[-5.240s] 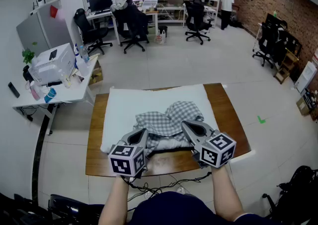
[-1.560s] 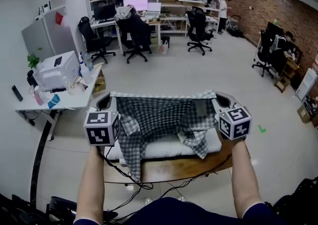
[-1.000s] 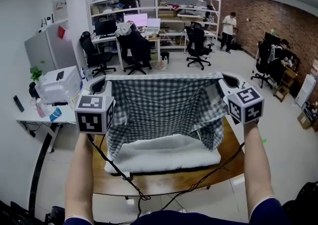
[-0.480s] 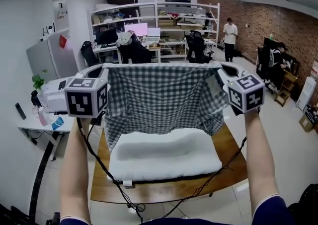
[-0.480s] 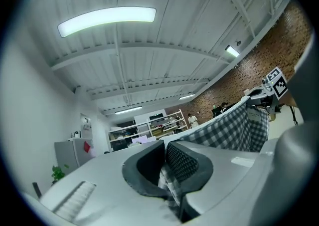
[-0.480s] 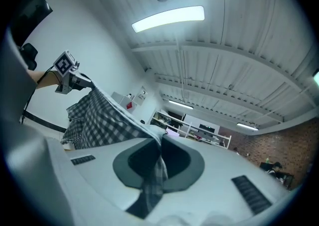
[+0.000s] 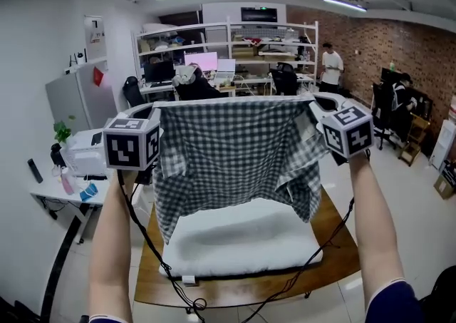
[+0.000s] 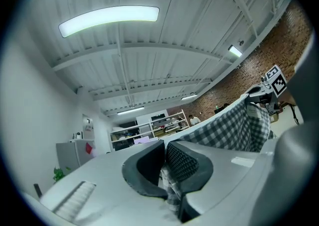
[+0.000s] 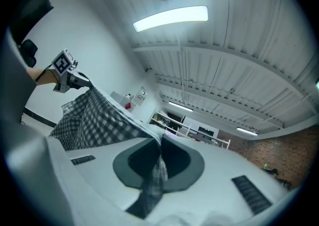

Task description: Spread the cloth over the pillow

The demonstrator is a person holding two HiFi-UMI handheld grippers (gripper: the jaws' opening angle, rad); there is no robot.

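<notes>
Left claw: your left gripper [image 8: 166,162] is pinched almost closed on the cloth [image 7: 228,150]. A fold of check shows between its pads.
Right claw: your right gripper [image 9: 159,162] is clamped the same way on the opposite top corner.
Why held so: you hold the two corners high and apart, at 9 and 3 o'clock of the cloth. The top hem runs taut and the rest hangs as an open sheet. I judge this is meant to let it land flat rather than bunched.
Cloth: it hangs in the air with an uneven lower edge. Its 5 o'clock corner dangles lowest, over the pillow [image 7: 242,239]; I cannot tell whether it touches.
Pillow: it lies flat on the table [image 7: 335,222], at 6 o'clock of the cloth, uncovered.
Next: I judge you should carry the hem toward 12 o'clock, past the pillow's far edge, then lower it.
Containers: none at the work. The shelves [image 7: 235,36] at 12 o'clock hold office things too small to name.
</notes>
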